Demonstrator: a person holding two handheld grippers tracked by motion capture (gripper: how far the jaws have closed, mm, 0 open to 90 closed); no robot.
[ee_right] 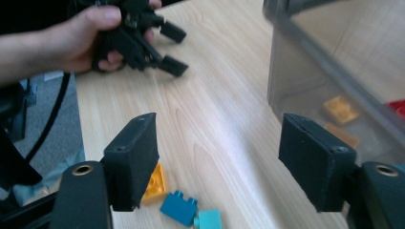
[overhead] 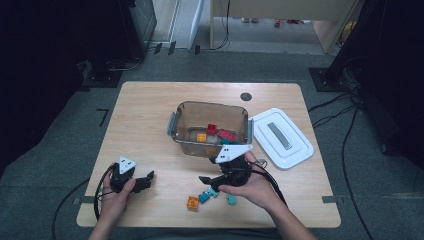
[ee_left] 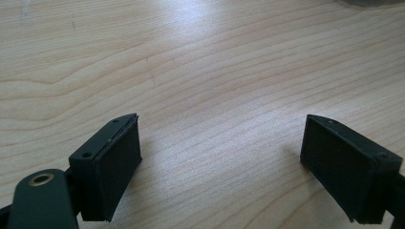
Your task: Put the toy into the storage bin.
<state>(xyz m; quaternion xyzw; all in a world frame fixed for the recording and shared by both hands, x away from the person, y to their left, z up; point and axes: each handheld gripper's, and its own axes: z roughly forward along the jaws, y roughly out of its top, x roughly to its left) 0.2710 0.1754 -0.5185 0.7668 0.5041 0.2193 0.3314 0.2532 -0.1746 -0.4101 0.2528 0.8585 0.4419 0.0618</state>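
Observation:
A clear plastic bin [overhead: 185, 112] in the middle of the wooden table [overhead: 145, 115] holds red bricks [overhead: 226, 134], an orange brick [overhead: 201, 137] and a teal one. In front of it lie loose bricks: an orange one [overhead: 192, 202], a blue one [overhead: 205, 196] and teal ones [overhead: 231, 199]. My right gripper [overhead: 212, 182] hangs just above them, jaws open and pointing left with nothing between them. In the right gripper view [ee_right: 219, 129] the orange brick [ee_right: 156, 183] and blue brick [ee_right: 179, 207] lie below the left jaw. My left gripper [overhead: 148, 180] rests open over bare wood [ee_left: 219, 129].
The bin's white lid [overhead: 282, 137] lies to the right of the bin. A dark round grommet [overhead: 245, 96] sits near the table's far edge. The bin's wall [ee_right: 305, 62] stands close to my right gripper's right jaw. Cables trail from both grippers off the near edge.

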